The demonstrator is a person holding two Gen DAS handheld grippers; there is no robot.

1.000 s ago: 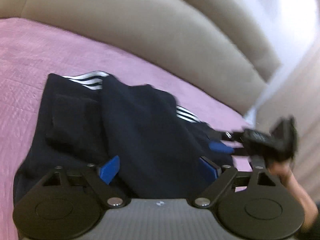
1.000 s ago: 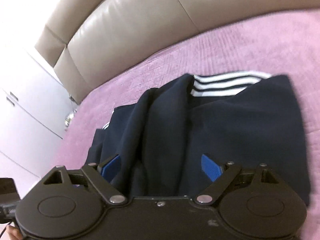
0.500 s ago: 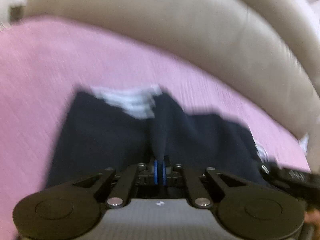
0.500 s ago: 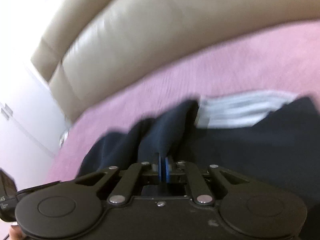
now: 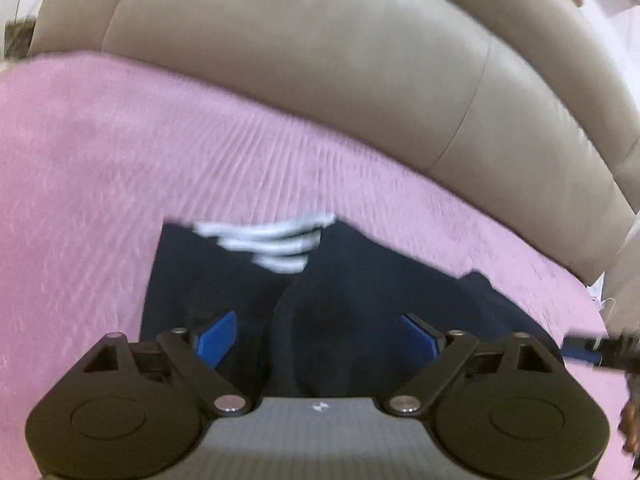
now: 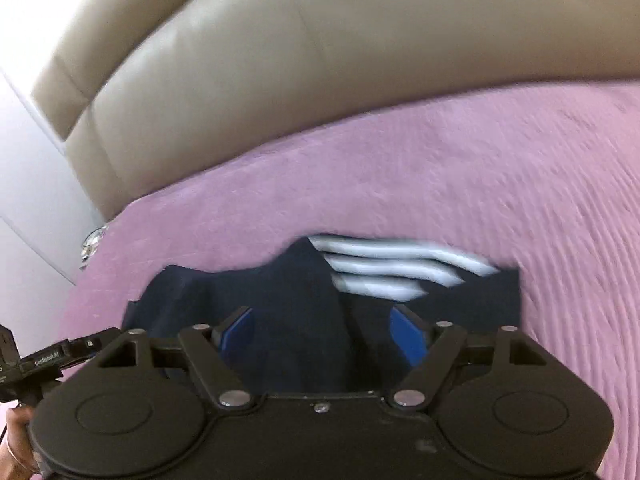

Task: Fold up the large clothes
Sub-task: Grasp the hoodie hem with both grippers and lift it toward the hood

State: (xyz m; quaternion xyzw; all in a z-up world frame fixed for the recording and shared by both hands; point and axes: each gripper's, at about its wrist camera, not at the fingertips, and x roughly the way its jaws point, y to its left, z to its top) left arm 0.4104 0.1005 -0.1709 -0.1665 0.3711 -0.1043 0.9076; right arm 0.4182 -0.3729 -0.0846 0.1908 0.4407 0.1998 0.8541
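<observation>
On the pink bedspread [image 5: 120,168], in front of a beige padded headboard [image 5: 280,80], lies the dark navy garment [image 5: 360,300], bunched into a compact bundle with its white stripes [image 5: 276,244] at the far edge. Left gripper [image 5: 320,332] hangs over the near edge, blue pads spread wide, nothing between them but cloth lying below; a raised ridge of fabric runs up between the fingers. Right gripper [image 6: 322,330] likewise stands apart, over the same ridge, stripes [image 6: 384,268] just beyond it. Both views blurred, detail of the folds uncertain. Judgement: a fold has been laid and both tools are free of the cloth. The next move likely calls for flattening that central ridge or picking an edge for a further fold, both grips placed evenly.
</observation>
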